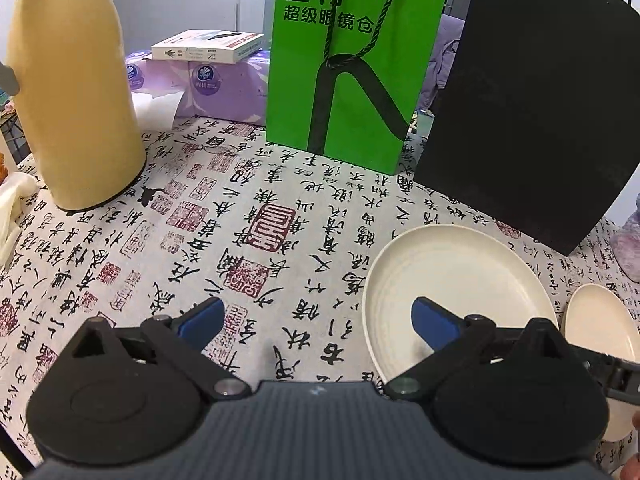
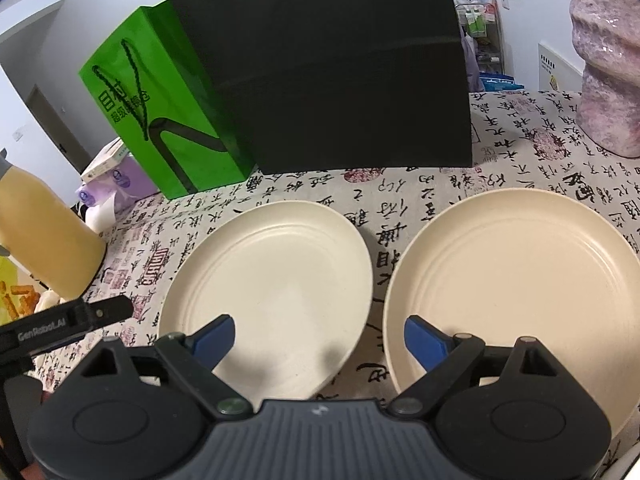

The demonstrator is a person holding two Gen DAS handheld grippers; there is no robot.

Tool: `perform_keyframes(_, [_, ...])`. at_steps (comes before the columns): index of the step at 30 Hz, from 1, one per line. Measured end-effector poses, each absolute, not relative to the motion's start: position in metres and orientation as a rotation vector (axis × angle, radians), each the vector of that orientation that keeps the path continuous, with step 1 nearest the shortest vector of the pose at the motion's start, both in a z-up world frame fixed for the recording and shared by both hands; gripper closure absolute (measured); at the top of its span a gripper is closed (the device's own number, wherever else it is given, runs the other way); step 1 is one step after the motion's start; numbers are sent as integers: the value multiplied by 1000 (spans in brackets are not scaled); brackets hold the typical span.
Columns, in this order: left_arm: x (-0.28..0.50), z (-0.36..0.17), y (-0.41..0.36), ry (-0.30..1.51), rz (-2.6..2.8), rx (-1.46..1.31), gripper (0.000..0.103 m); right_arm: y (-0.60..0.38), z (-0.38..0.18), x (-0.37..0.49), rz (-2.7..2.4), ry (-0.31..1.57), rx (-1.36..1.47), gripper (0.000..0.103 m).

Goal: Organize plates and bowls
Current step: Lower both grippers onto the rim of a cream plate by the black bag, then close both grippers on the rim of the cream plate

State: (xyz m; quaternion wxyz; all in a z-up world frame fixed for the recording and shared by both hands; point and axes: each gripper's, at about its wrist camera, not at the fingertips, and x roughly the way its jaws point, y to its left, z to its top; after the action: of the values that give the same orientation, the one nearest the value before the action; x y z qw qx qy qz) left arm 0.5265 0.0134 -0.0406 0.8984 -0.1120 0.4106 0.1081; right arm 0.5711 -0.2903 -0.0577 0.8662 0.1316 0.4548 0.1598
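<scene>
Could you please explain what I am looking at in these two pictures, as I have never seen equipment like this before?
There is no robot here: a person holds a hand tool in each hand, each with a wide-angle camera looking forward along its tongs. One picture comes from the left tongs, the other from the right tongs. Both stand open and hold nothing.

On the calligraphy tablecloth lie two cream plates side by side with a gap between them: the left plate and the right plate. Behind them stand a green bag, a black bag, a yellow flask and a pink ornament. Judging by the task, the plates are to be tidied.
</scene>
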Motion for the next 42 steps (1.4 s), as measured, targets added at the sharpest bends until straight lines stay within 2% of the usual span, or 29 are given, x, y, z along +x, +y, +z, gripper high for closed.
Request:
perform_keyframes(2, [528, -40, 15, 849, 212, -235, 1, -287, -57, 572, 323, 951, 268, 19])
perform_keyframes(6, [533, -43, 16, 853, 197, -224, 1, -283, -58, 575, 301, 953, 269, 20])
perform_keyframes(8, [535, -45, 17, 857, 182, -220, 1, -283, -58, 577, 288, 953, 274, 25])
perform_keyframes(10, [537, -49, 19, 861, 176, -219, 5, -282, -59, 579, 268, 954, 279, 34])
perform_keyframes(16, [546, -61, 21, 889, 151, -248, 18, -278, -59, 584, 260, 940, 285, 50])
perform_keyframes(20, [551, -70, 20, 907, 136, -264, 28, -271, -60, 588, 226, 944, 231, 50])
perform_keyframes(30, [557, -86, 16, 935, 121, -274, 36, -268, -67, 597, 200, 958, 185, 57])
perform_keyframes(35, [560, -91, 13, 949, 98, -278, 51, -263, -76, 603, 197, 991, 163, 58])
perform_keyframes(37, [560, -92, 11, 942, 98, -269, 52, -262, -77, 603, 198, 991, 160, 59])
perform_keyframes(39, [561, -92, 10, 941, 86, -268, 57, -263, -76, 603, 199, 992, 161, 59])
perform_keyframes(42, [561, -93, 8, 939, 75, -259, 71, -264, -75, 603, 200, 986, 166, 59])
